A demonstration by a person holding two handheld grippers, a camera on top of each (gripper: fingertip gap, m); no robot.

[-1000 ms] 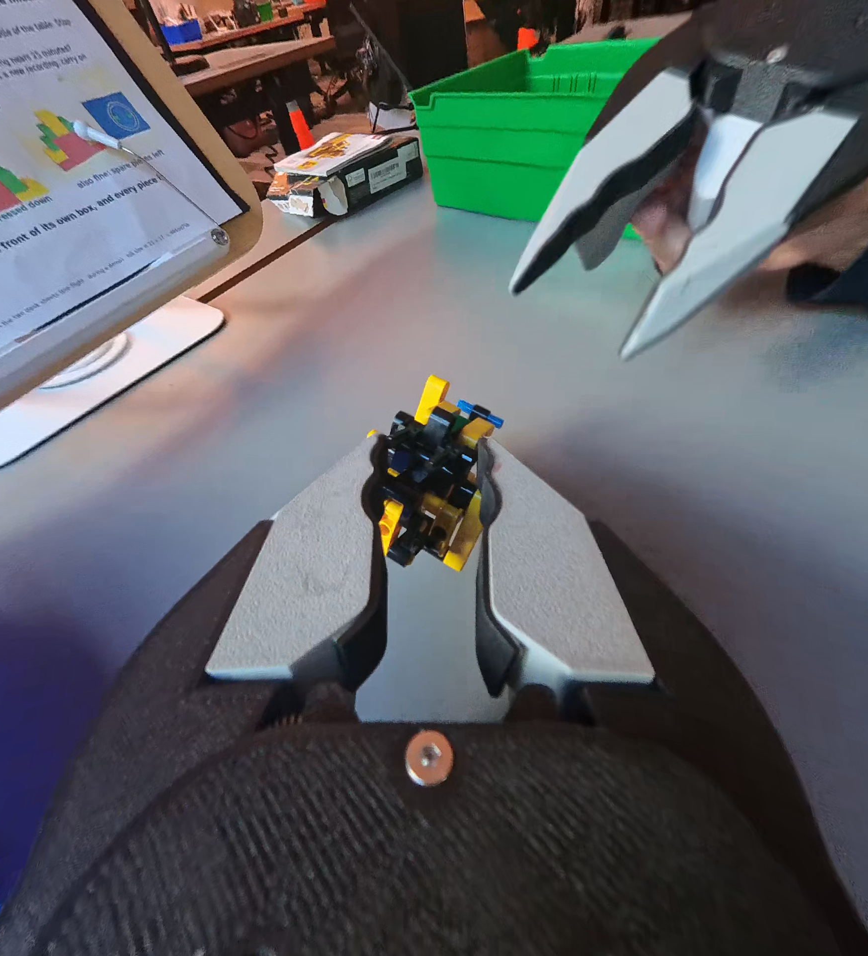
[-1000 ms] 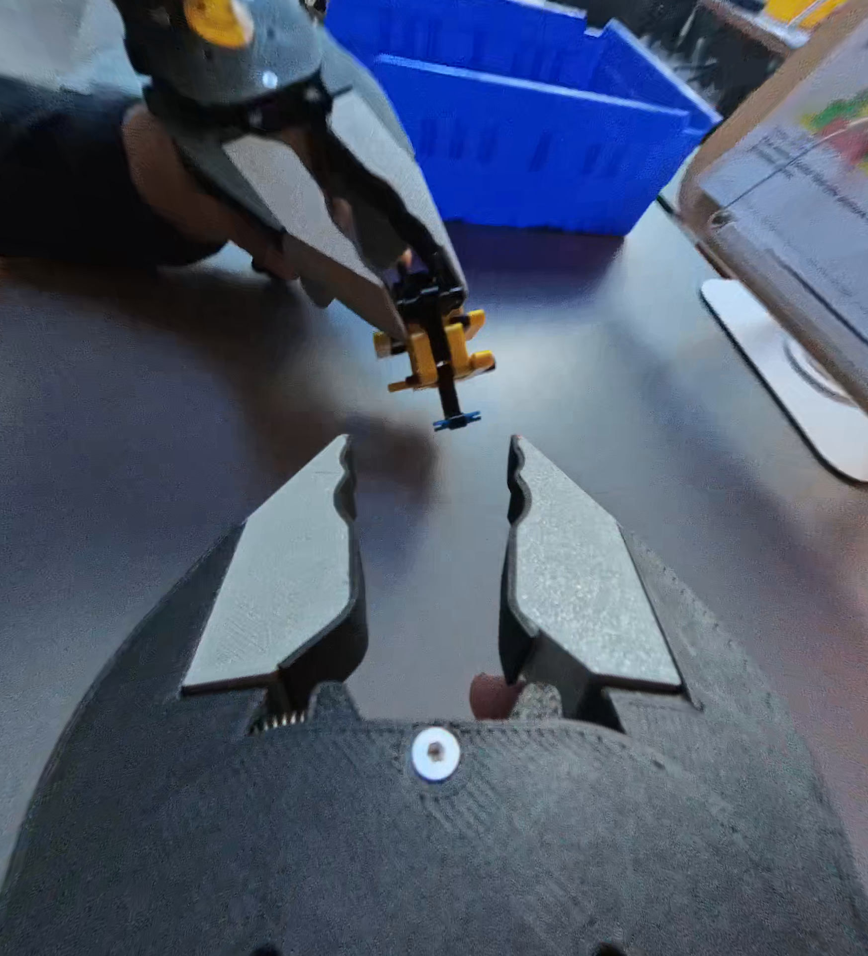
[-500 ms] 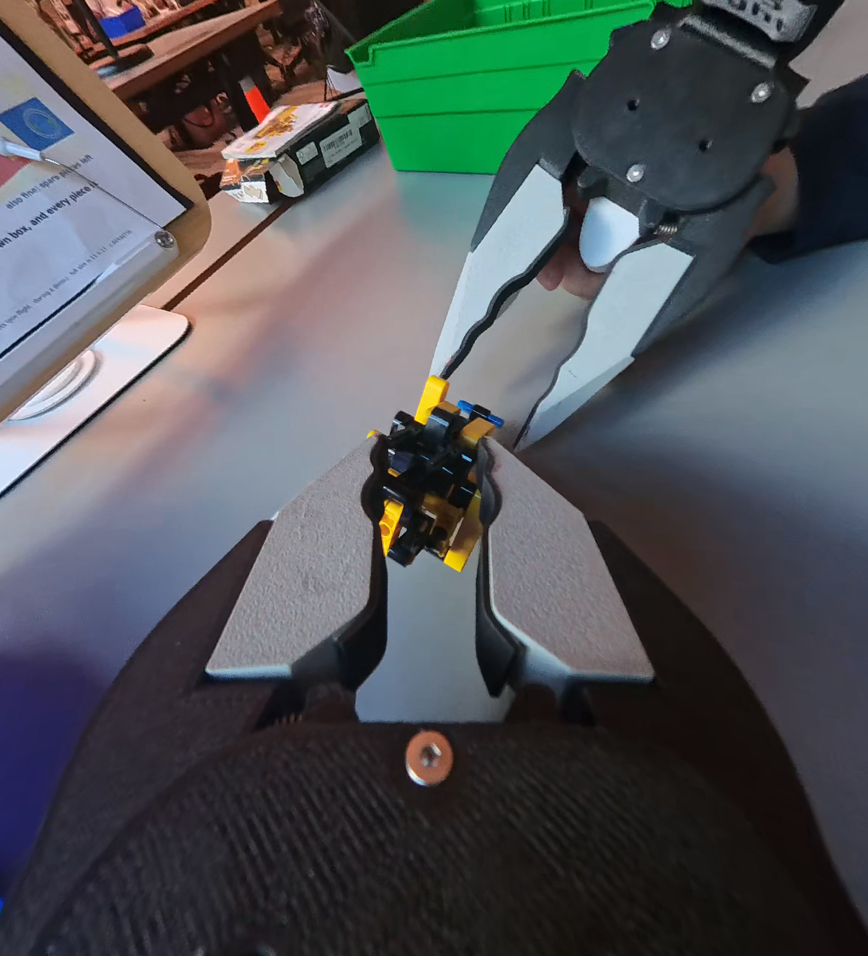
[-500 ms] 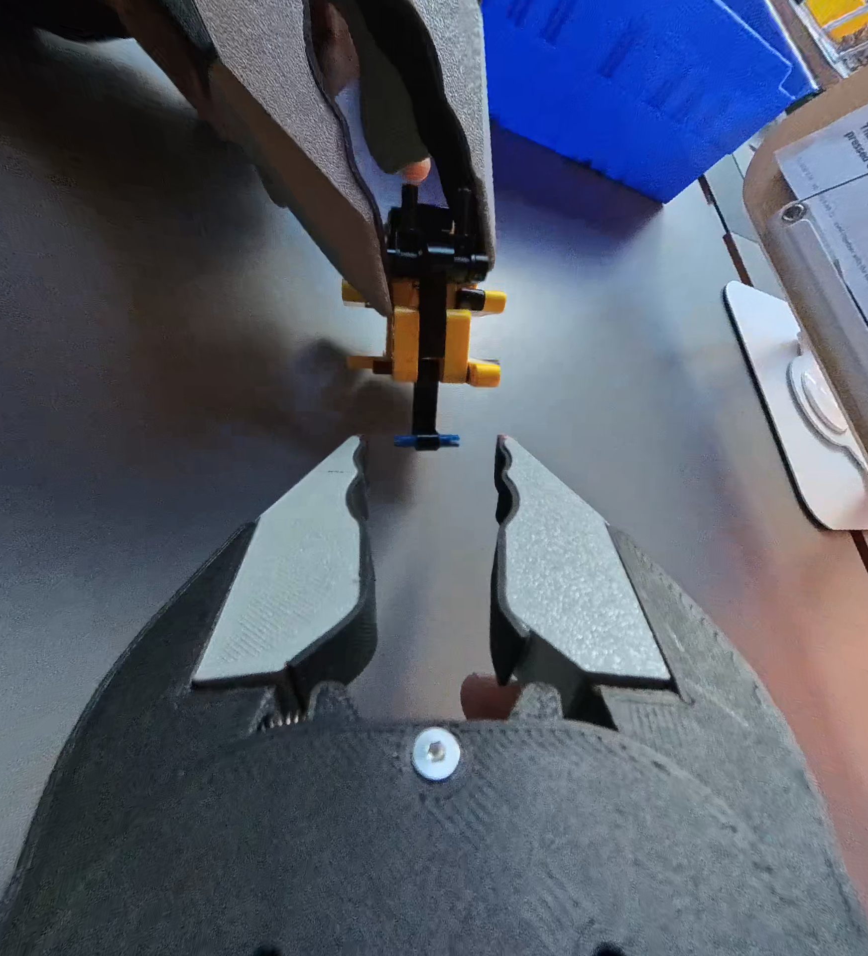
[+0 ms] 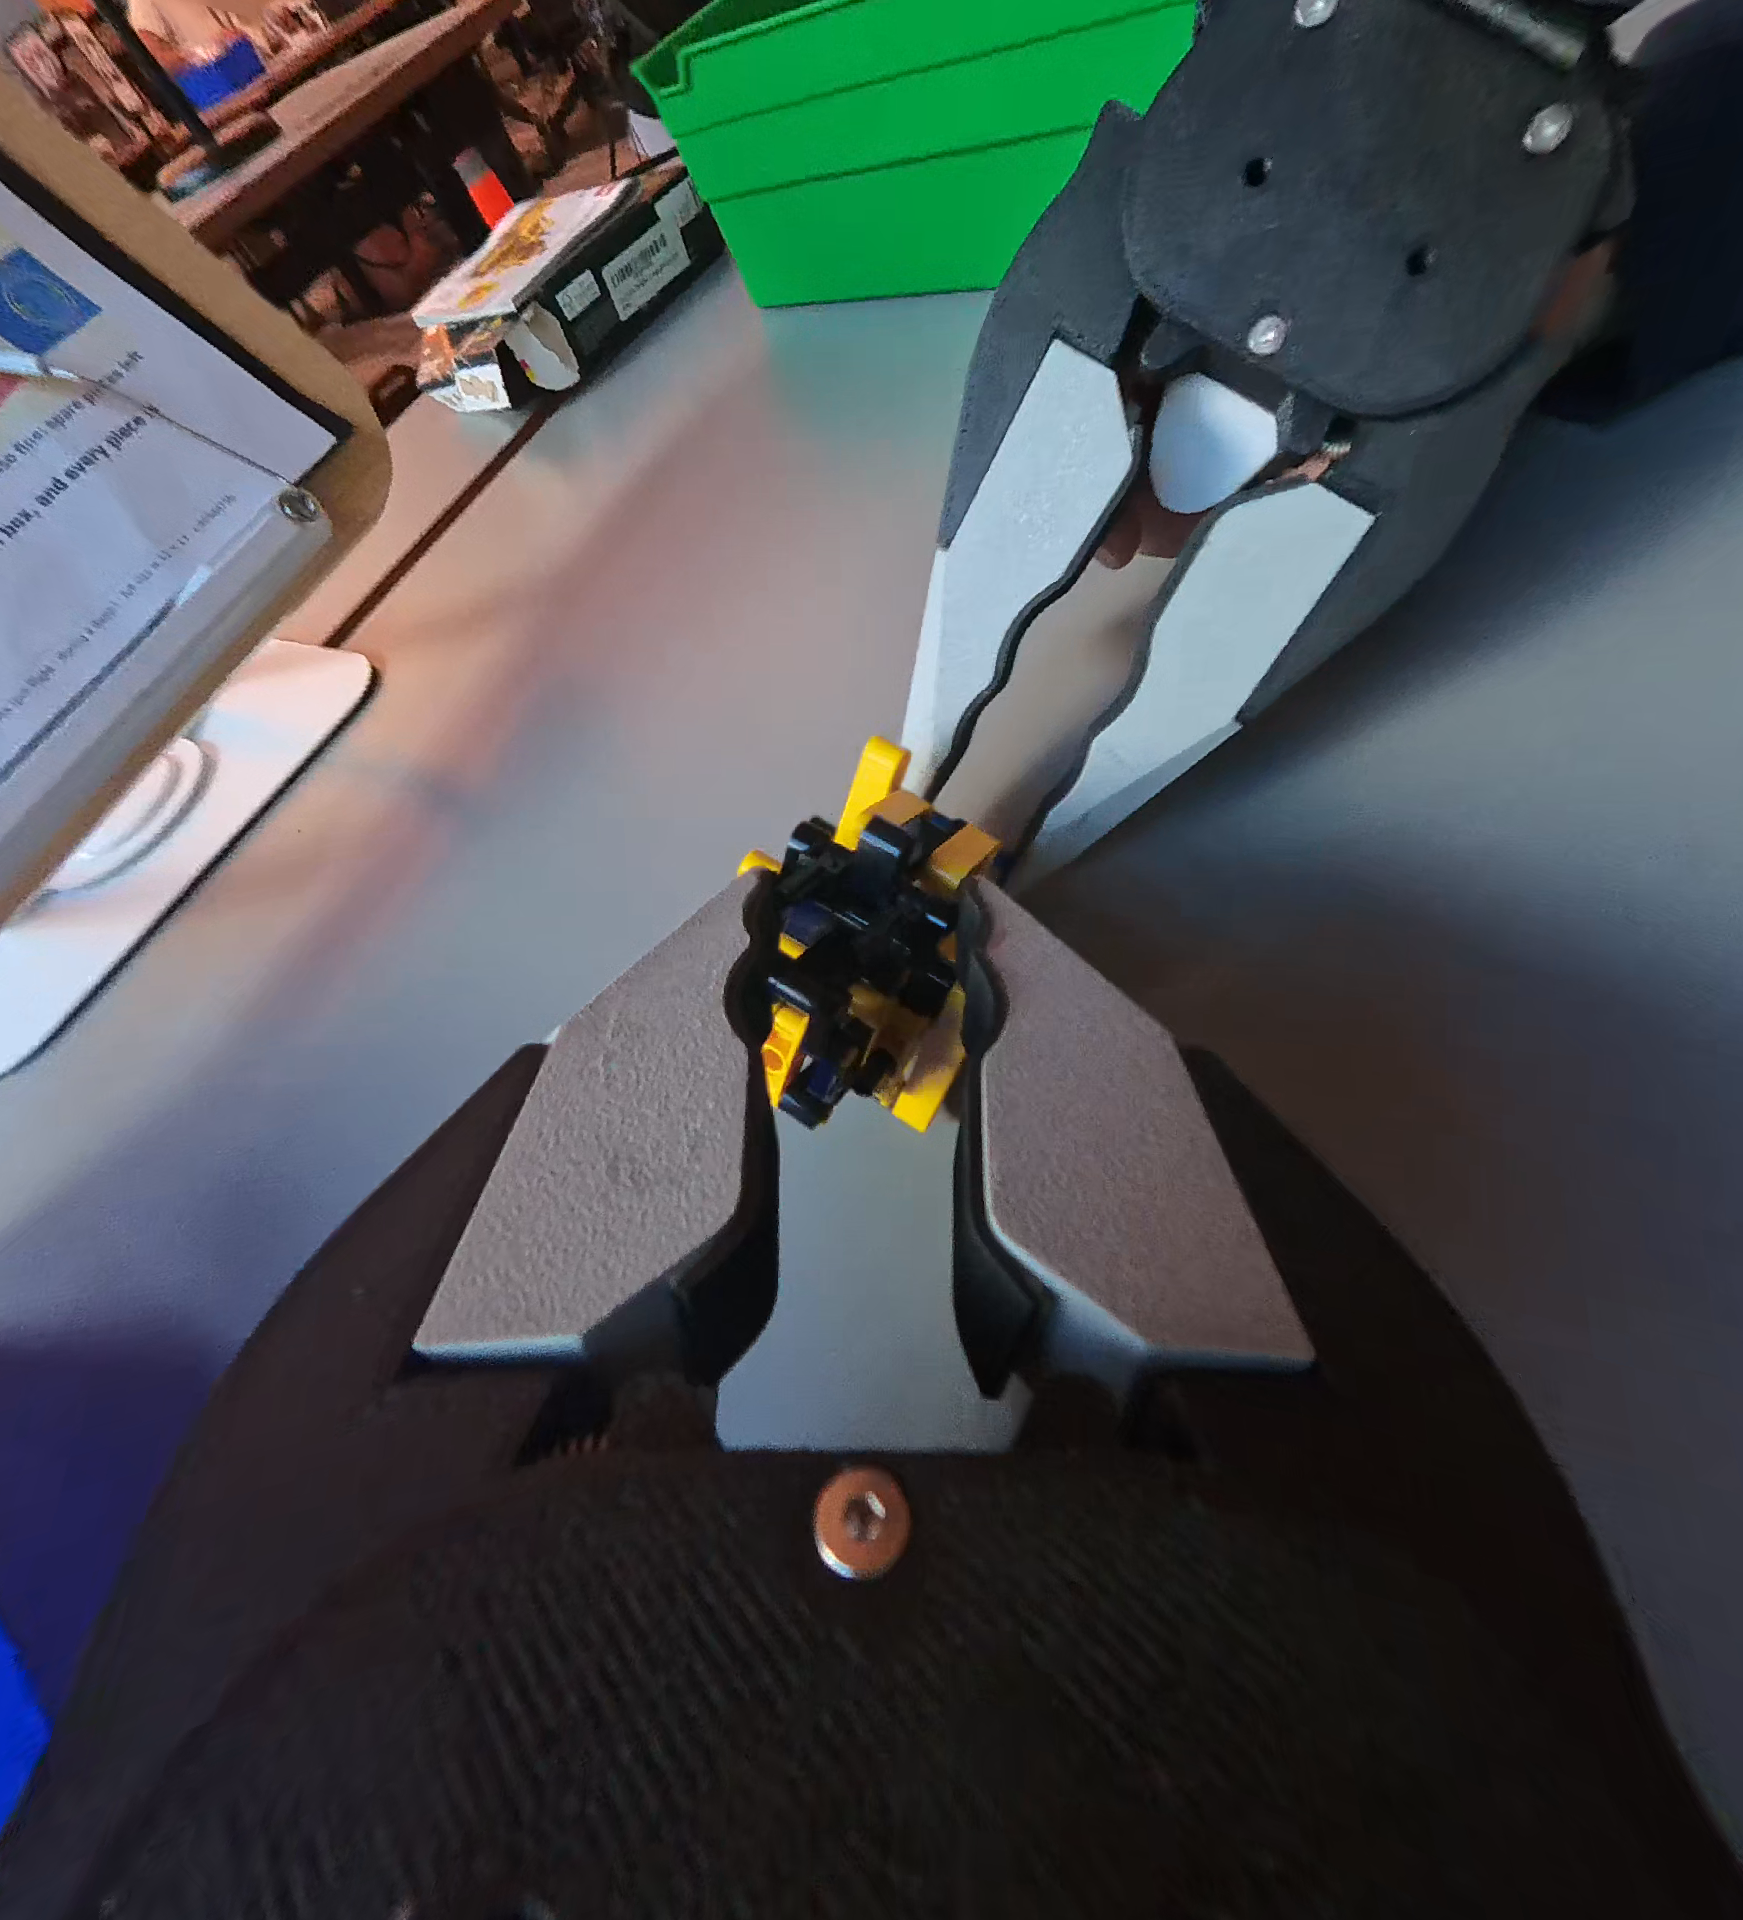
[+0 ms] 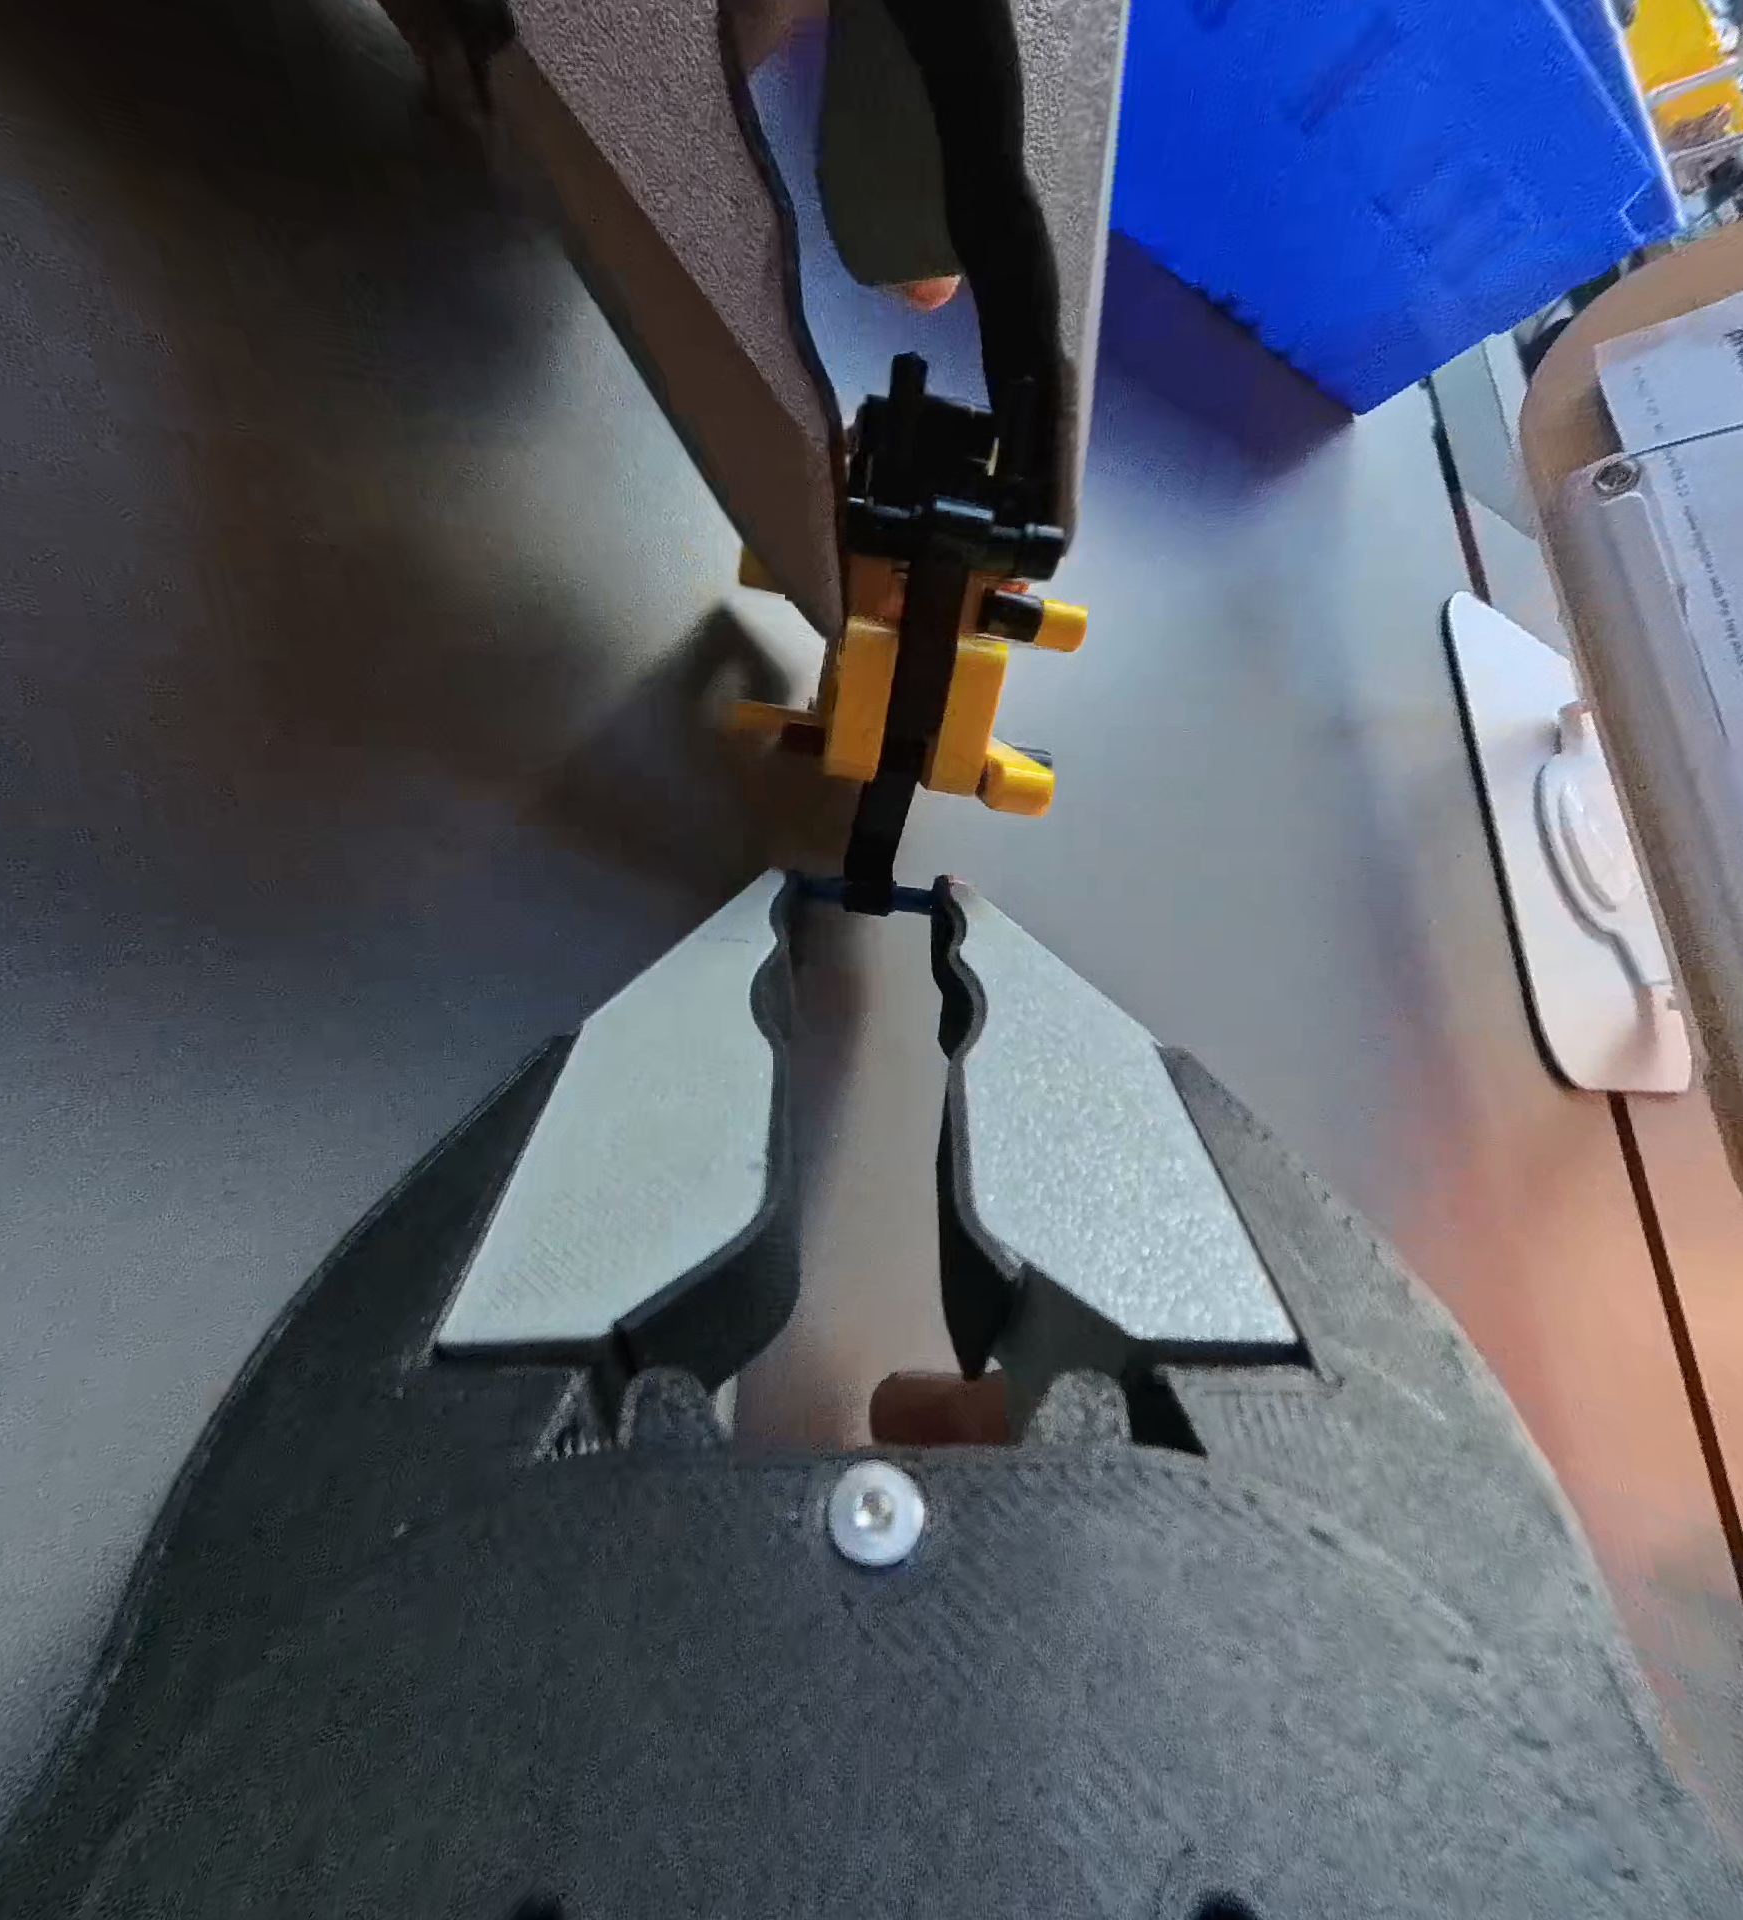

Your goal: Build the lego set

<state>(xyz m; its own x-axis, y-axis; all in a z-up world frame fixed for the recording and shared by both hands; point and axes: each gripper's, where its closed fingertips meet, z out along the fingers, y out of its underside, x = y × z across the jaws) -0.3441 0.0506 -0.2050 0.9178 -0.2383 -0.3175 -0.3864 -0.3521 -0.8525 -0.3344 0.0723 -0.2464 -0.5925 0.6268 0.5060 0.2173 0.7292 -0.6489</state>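
A small black and yellow lego assembly (image 5: 867, 935) is held above the grey table. My left gripper (image 5: 862, 935) is shut on its black part. In the right wrist view the assembly (image 6: 908, 707) hangs from the left gripper (image 6: 940, 520), with a black axle pointing toward me. A blue pin (image 6: 914, 902) crosses the axle's end. My right gripper (image 6: 867, 896) is closed on that pin, with both fingertips touching its ends. In the left wrist view the right gripper (image 5: 992, 831) meets the far side of the assembly, and the pin is hidden there.
A green bin (image 5: 898, 156) stands at the back and a blue bin (image 6: 1366, 187) on the other side. An instruction sheet on a stand (image 5: 67, 468) with a white base (image 5: 171, 810) is at the left. A small cardboard box (image 5: 576, 281) lies near the green bin. My right fingertips sit around 5 centimeters from my left ones. Both grippers' tips are roughly 35 centimeters from the white base (image 5: 171, 810). Look for it in the right wrist view (image 6: 1562, 847) too.
My right gripper has come in from above the table to the assembly and has narrowed from wide open onto the blue pin. The left gripper has kept hold of the assembly.
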